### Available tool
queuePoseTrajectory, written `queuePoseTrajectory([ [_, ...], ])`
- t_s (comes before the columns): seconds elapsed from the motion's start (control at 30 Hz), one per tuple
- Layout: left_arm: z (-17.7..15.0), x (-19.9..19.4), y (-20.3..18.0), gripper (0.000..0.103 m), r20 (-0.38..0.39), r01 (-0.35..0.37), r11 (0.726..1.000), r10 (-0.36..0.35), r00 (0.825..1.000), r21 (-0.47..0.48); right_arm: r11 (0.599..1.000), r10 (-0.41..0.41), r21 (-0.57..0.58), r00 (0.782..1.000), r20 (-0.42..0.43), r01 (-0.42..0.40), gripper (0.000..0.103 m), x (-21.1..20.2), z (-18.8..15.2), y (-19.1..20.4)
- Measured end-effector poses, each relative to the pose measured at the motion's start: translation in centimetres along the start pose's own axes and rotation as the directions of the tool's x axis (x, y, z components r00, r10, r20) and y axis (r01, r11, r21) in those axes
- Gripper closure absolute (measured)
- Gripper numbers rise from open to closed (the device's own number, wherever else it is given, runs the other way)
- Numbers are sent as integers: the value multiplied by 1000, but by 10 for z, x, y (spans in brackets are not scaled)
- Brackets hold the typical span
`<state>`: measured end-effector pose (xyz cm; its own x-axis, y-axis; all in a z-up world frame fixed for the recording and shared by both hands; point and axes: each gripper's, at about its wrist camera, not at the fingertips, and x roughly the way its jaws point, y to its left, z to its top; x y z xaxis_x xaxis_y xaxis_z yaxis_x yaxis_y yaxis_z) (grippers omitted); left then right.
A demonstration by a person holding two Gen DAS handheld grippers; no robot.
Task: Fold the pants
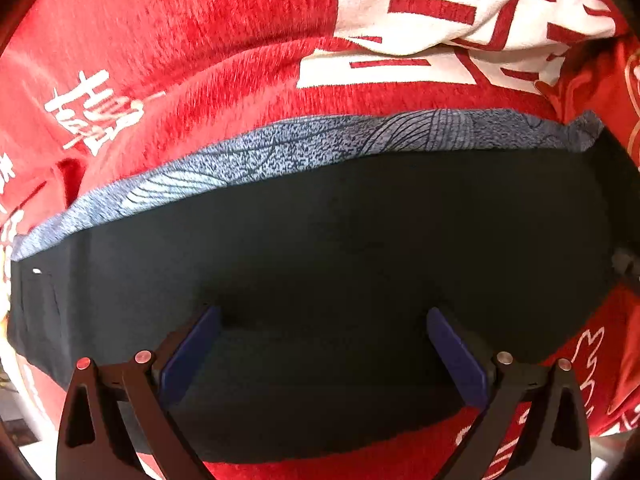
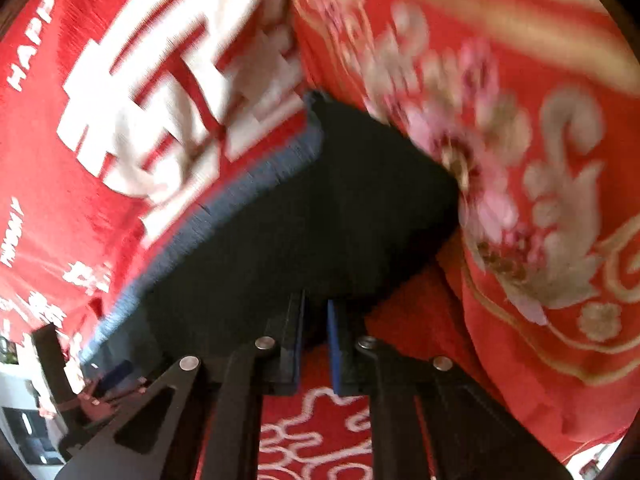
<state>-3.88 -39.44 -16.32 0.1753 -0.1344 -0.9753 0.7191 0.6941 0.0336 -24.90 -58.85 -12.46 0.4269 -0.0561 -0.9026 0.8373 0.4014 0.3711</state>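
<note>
The pants (image 1: 340,232) are dark, almost black, with a blue patterned band (image 1: 280,148) along their far edge. They lie folded flat on a red blanket. My left gripper (image 1: 324,316) is open just over the near part of the pants, its blue pads (image 1: 192,356) wide apart and empty. In the right wrist view the pants (image 2: 300,208) show as a dark slab with the blue band (image 2: 224,200) on the left. My right gripper (image 2: 316,312) is nearly shut on the near edge of the pants.
A red blanket (image 1: 180,40) with white lettering (image 1: 440,20) lies under the pants. A red cloth with a gold and pink floral pattern (image 2: 520,180) lies to the right. My left gripper (image 2: 52,344) shows at the lower left of the right wrist view.
</note>
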Motion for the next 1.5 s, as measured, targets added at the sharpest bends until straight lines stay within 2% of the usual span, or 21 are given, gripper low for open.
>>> queuePoseTrajectory([
  [0.1,-1,0,1,0,4,9,1000,-9,1000,10,993,77,89,997,-14,-76,87,0,-9,-18],
  [0.23,0,0,-2,0,15,-5,1000,5,1000,29,988,127,89,991,-39,-123,72,-6,-29,-22],
  [0.47,-4,-3,-6,0,15,-4,1000,4,1000,23,973,206,115,977,-62,-198,70,-1,-46,-18],
  [0.5,-4,-3,-6,0,17,-6,1000,5,1000,26,972,213,116,975,-63,-204,67,-1,-46,-17],
  [0.57,-2,0,-1,0,17,-5,1000,4,1000,26,971,222,109,973,-64,-214,56,0,-46,-14],
  [0.93,0,0,2,0,15,-16,1000,16,1000,27,964,236,136,970,-49,-228,55,0,-43,-23],
  [1.03,2,-9,-4,0,41,-19,999,17,999,28,963,237,137,971,-30,-230,55,-4,-44,-26],
  [1.13,7,-12,-9,0,57,0,1000,-1,998,15,959,239,157,971,11,-238,55,-6,-42,-32],
  [1.27,11,3,-16,0,22,-12,1000,11,1000,18,945,256,194,965,56,-262,55,-3,-37,-40],
  [1.4,6,3,-14,0,62,-4,1000,3,998,17,940,271,181,956,117,-288,55,4,-31,-39],
  [1.5,5,4,-14,0,76,-1,1000,-1,997,27,934,276,188,947,162,-304,50,10,-24,-33],
])
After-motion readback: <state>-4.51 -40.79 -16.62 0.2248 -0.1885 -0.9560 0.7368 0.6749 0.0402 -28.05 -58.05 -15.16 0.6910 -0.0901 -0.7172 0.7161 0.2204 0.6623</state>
